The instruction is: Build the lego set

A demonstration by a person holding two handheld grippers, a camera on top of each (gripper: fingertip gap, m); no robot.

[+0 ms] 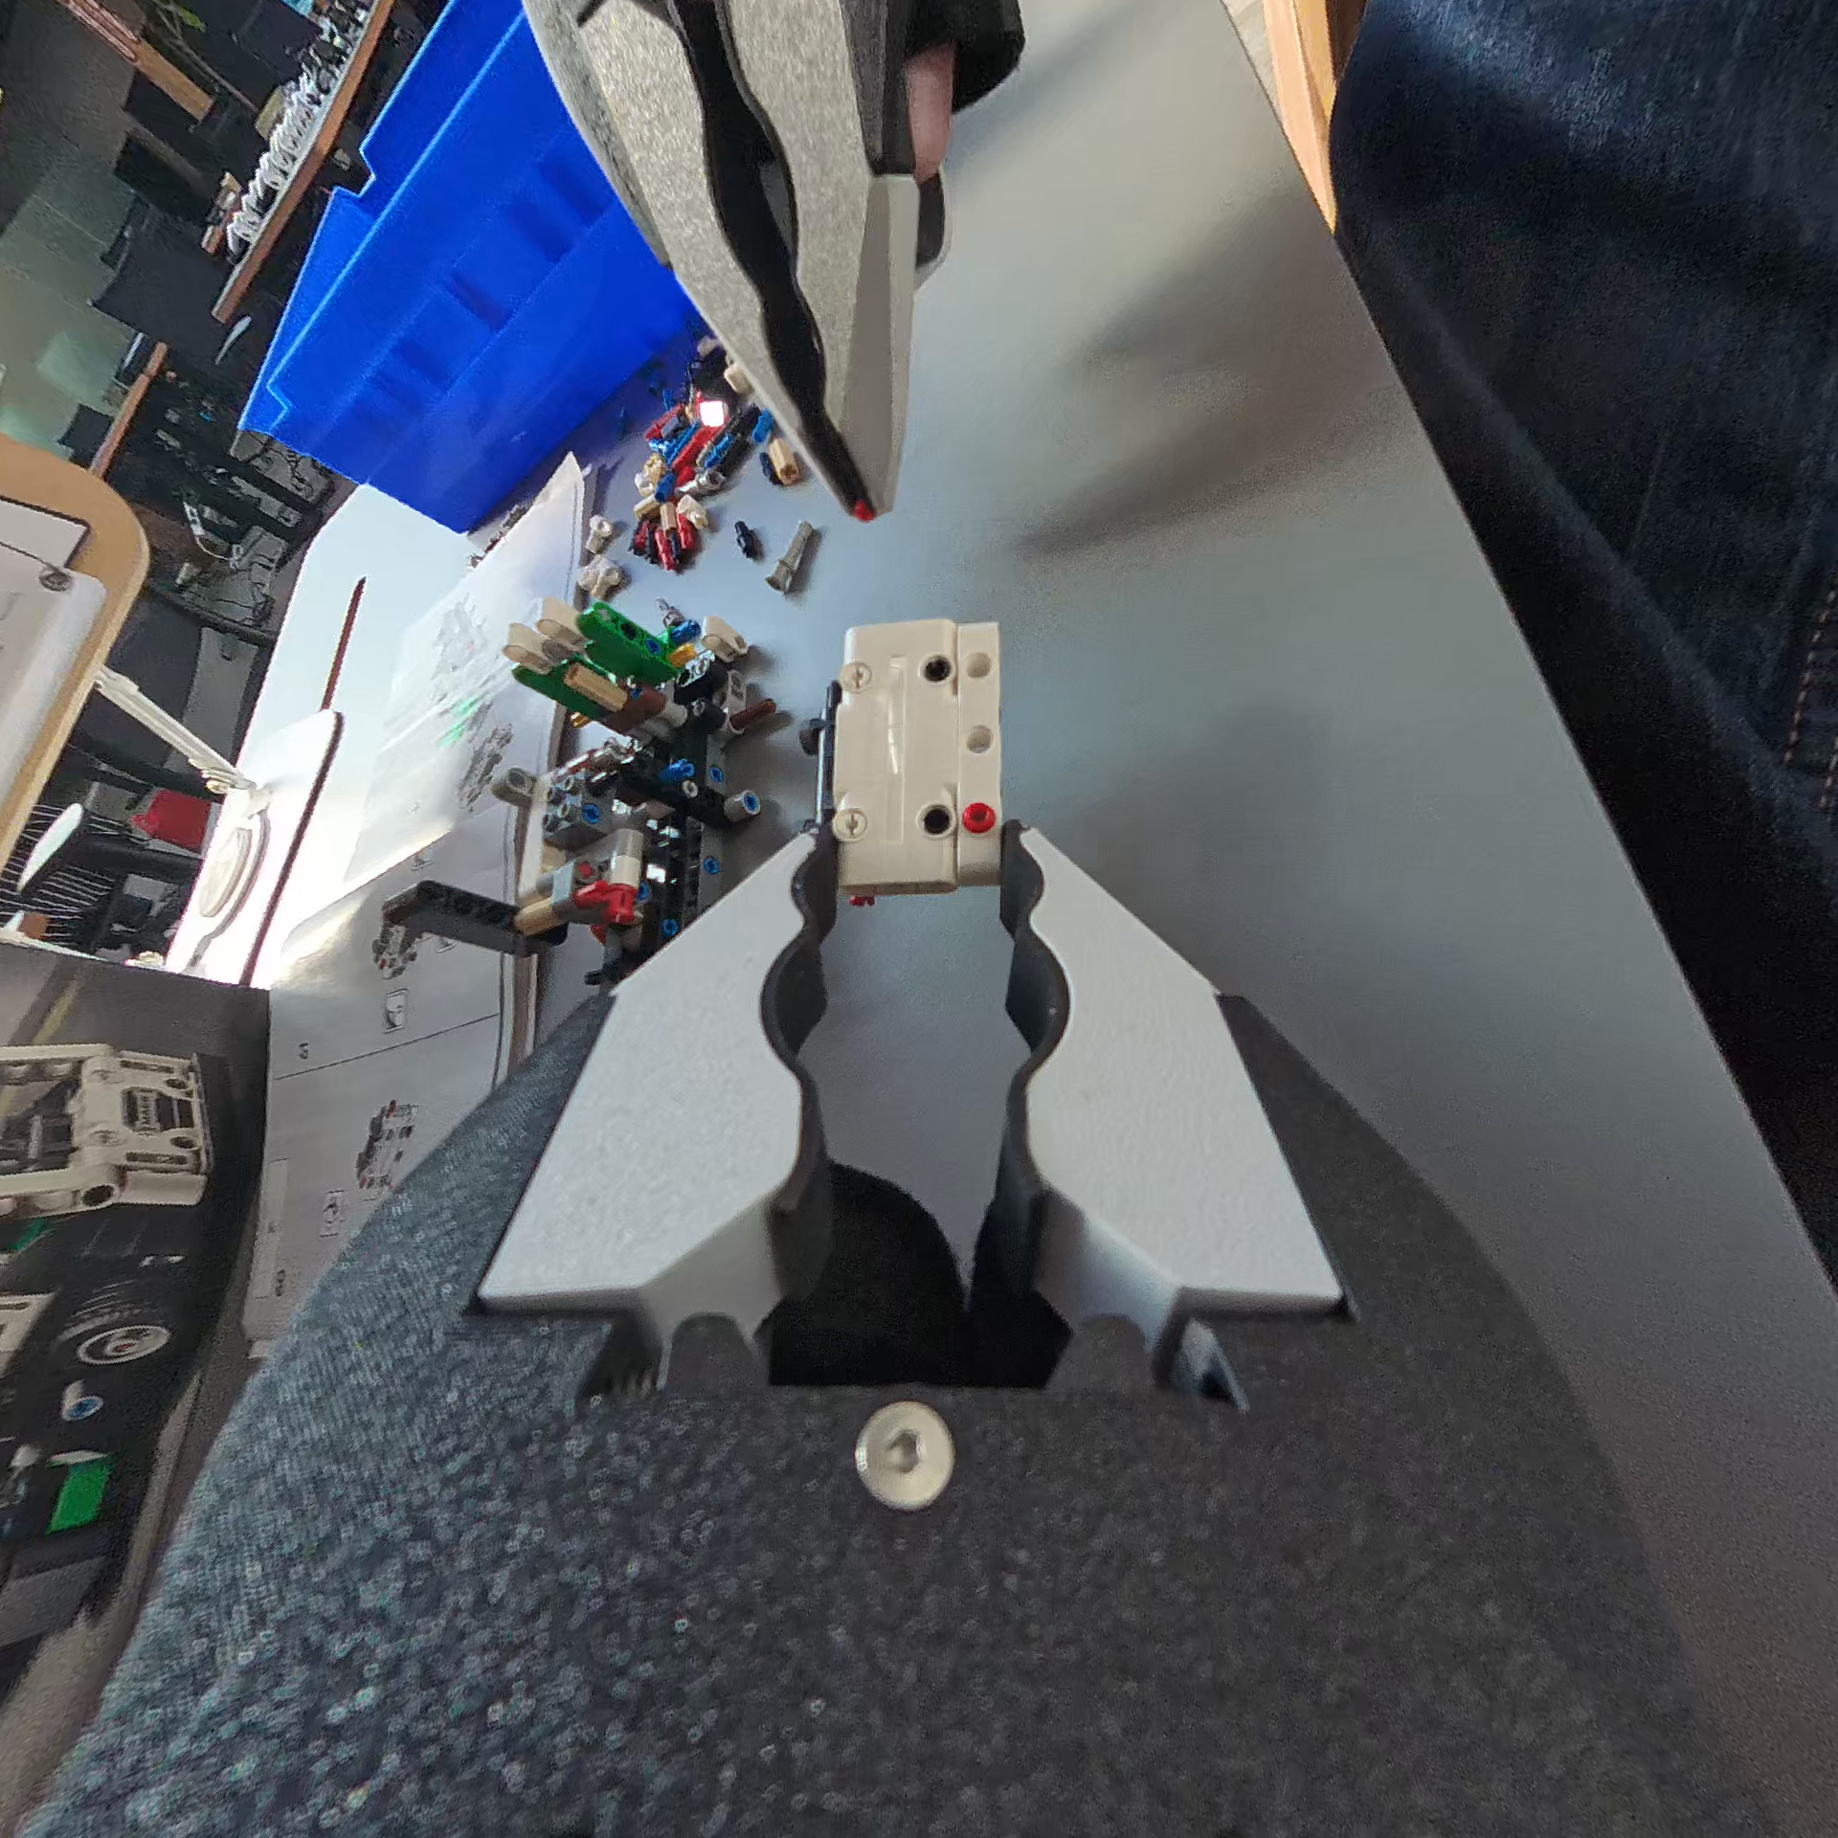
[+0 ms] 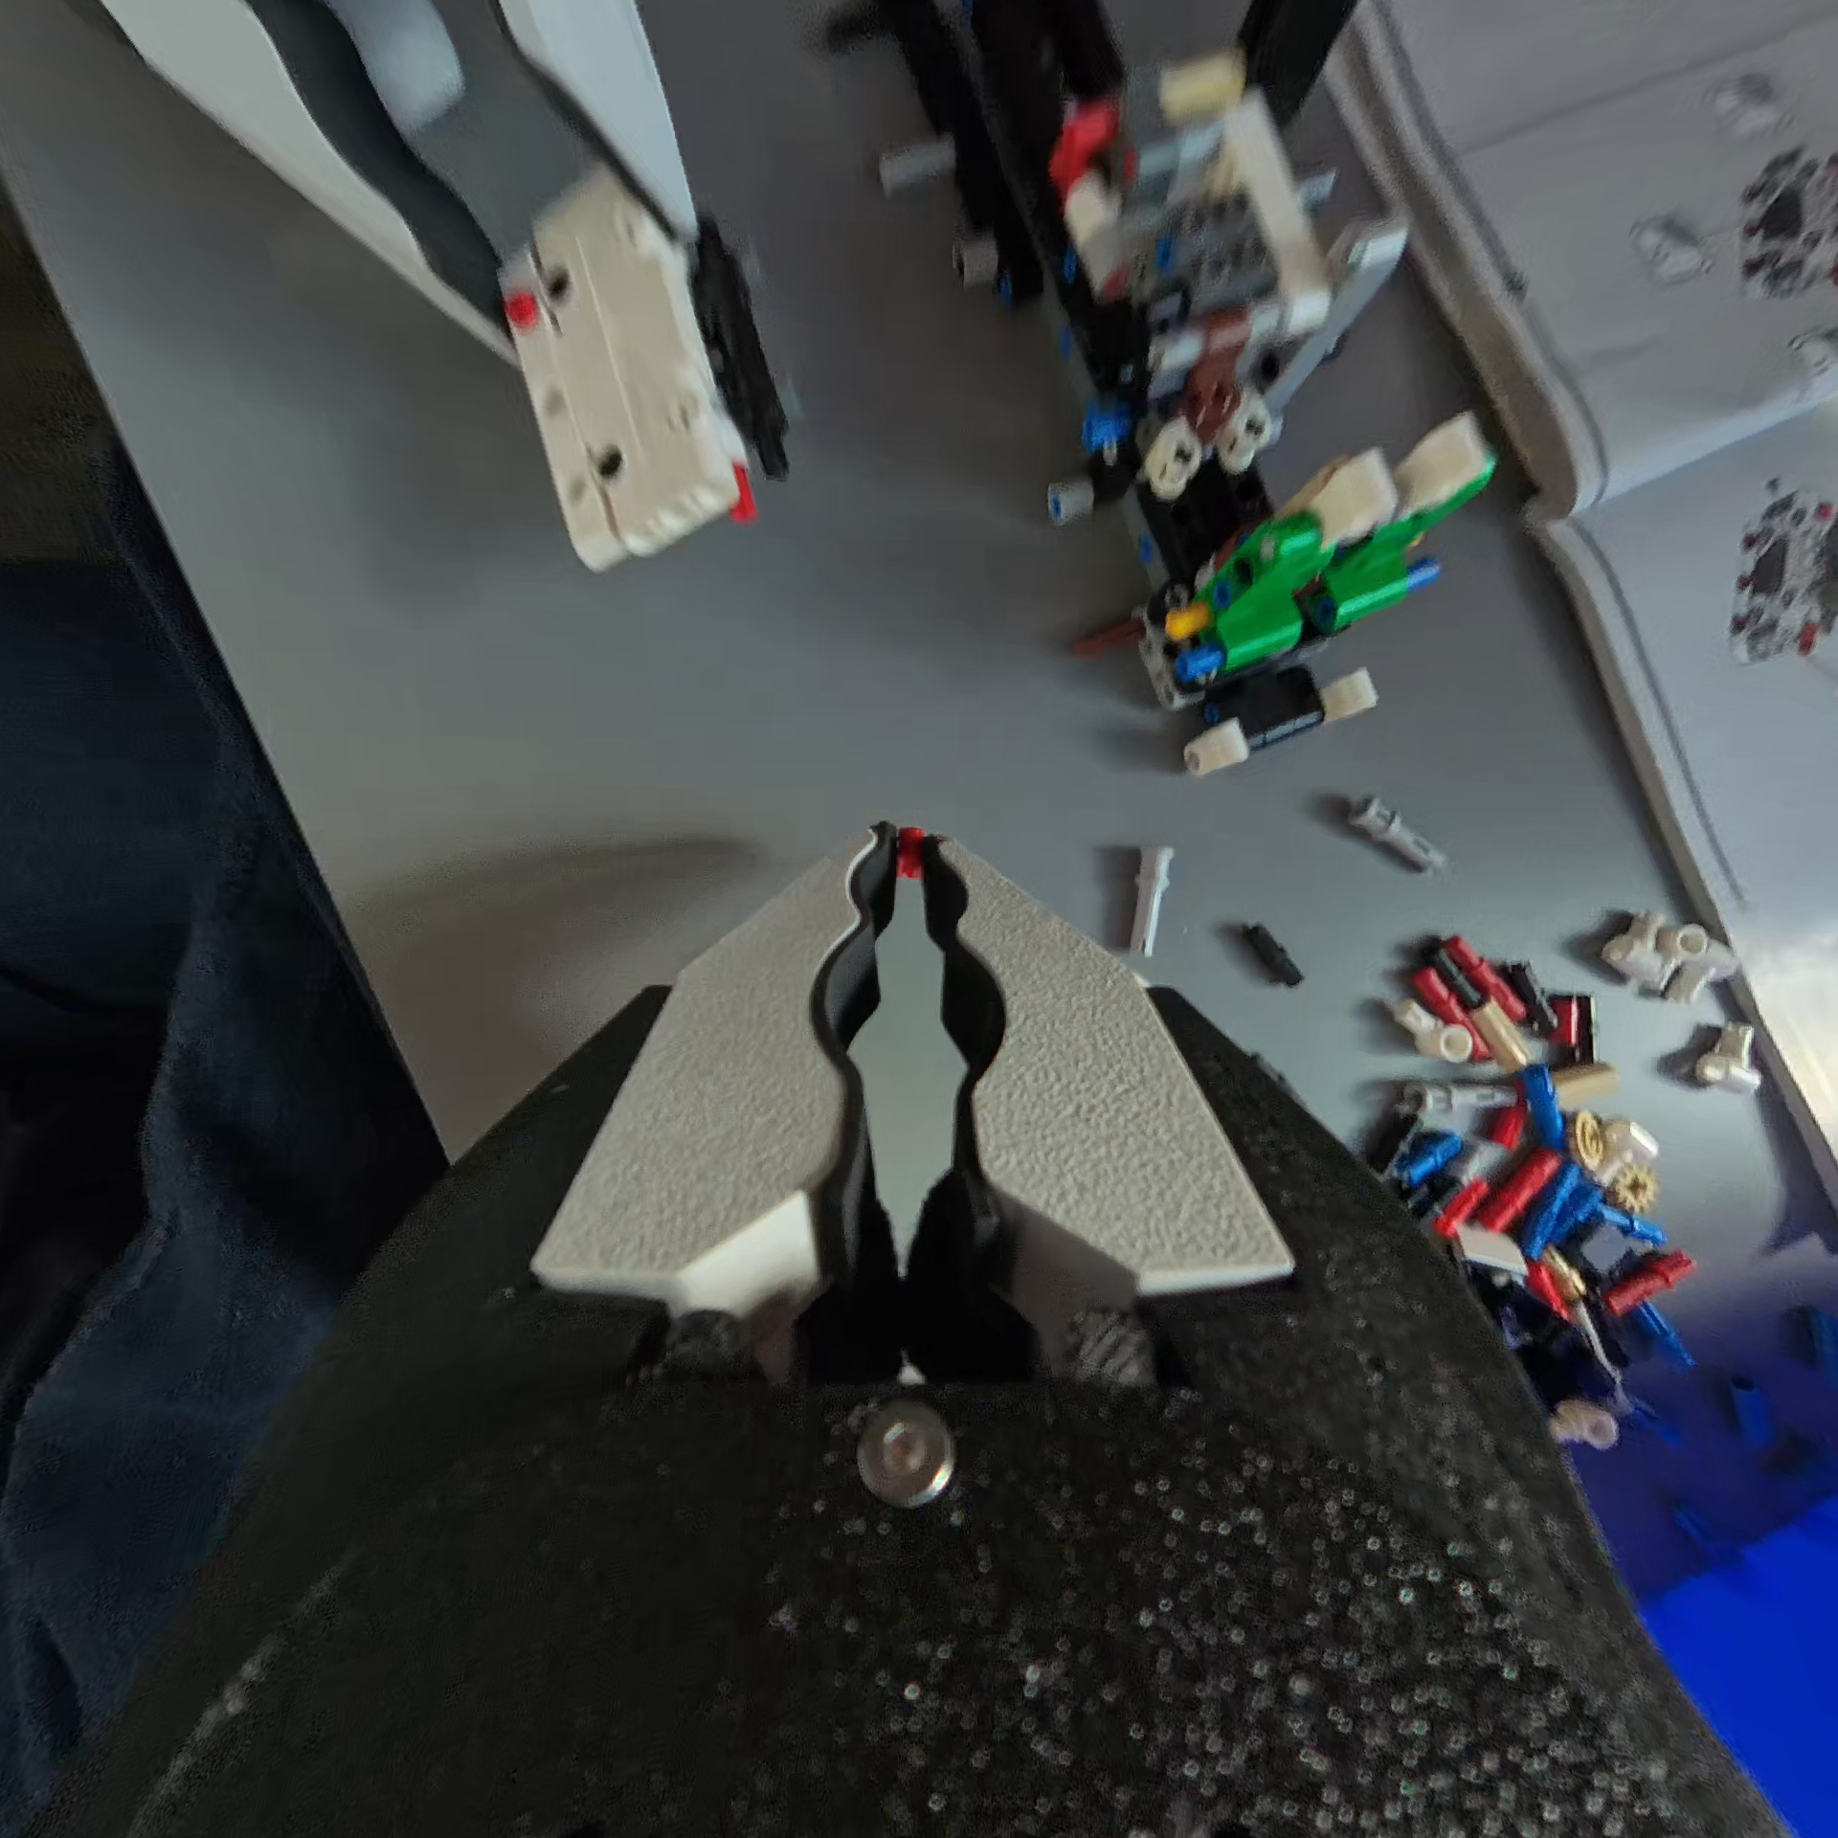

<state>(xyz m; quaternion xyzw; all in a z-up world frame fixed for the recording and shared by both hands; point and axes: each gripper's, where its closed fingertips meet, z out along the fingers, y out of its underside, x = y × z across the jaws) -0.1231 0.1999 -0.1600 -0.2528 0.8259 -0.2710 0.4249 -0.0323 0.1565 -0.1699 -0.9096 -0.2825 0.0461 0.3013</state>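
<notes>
- Left gripper (image 1: 915, 865), frame centre, clamps a cream rectangular plastic block with holes (image 1: 920, 756); its pads press both sides.
- Right gripper (image 2: 907, 845) pinches a tiny red plastic pin (image 2: 907, 853) (jaws narrow), well apart from the block at upper left.
- Judged step: pin being carried; the next move calls for lining it up with a hole.

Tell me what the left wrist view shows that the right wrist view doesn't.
Only the left wrist view: stacked blue bins, a dark box with a truck picture, shelving behind.

Only the right wrist view: small gold gears in the loose-parts pile.

Both: the left hand-held gripper clamping a cream block with a red pin, the right hand-held gripper pinching a small red pin, the green-and-black assembly, and the grey table.
</notes>
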